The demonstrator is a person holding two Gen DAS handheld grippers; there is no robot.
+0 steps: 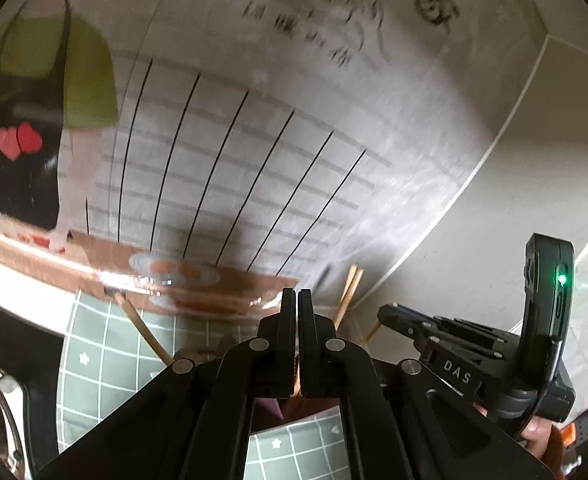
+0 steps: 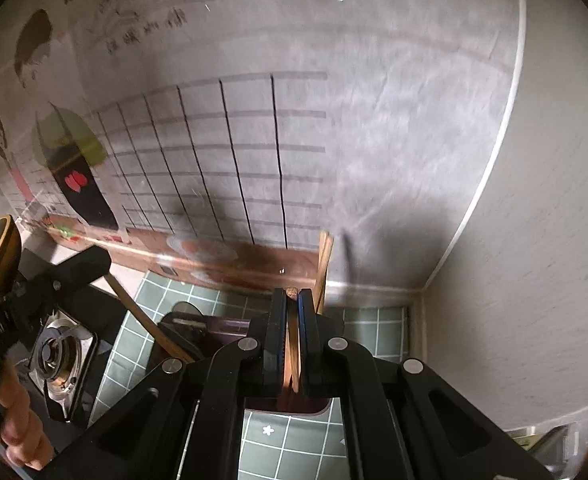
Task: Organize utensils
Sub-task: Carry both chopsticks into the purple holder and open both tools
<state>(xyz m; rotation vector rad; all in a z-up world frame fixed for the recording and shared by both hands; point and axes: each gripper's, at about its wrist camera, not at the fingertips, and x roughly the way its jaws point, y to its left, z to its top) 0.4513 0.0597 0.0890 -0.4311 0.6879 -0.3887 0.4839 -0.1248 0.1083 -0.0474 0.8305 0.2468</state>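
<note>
Chopsticks (image 2: pixel 292 354): one wooden bundle sits clamped betw. the pads of the right gripper (image 2: pixel 292 300), its cut end poking out just past the fingertips at 12 o'clock, shafts running back down the jaw gap toward 6. Right tongs narrow, closed on that bundle. Left gripper (image 1: pixel 297 300) fully closed, pads nearly touching; a sliver of something pale shows low in the gap, can't tell what, so can't say if it holds anything. In right wrist view the left gripper comes in at 9 o'clock w/ a hand (image 2: pixel 16 420) on its handle, and a single chopstick (image 2: pixel 146 320) slants from its tip toward 5 o'clock. More chopstick ends (image 2: pixel 323 268) stand upright just right of the right fingertips, approx. 1 o'clock. Below both: green grid mat (image 2: pixel 294 444) w/ small white flowers. Gas burner (image 2: pixel 56 364) at 8 o'clock. Behind, illustrated wall sheet (image 1: pixel 254 152) w/ black grid lines; frames motion-blurred.
</note>
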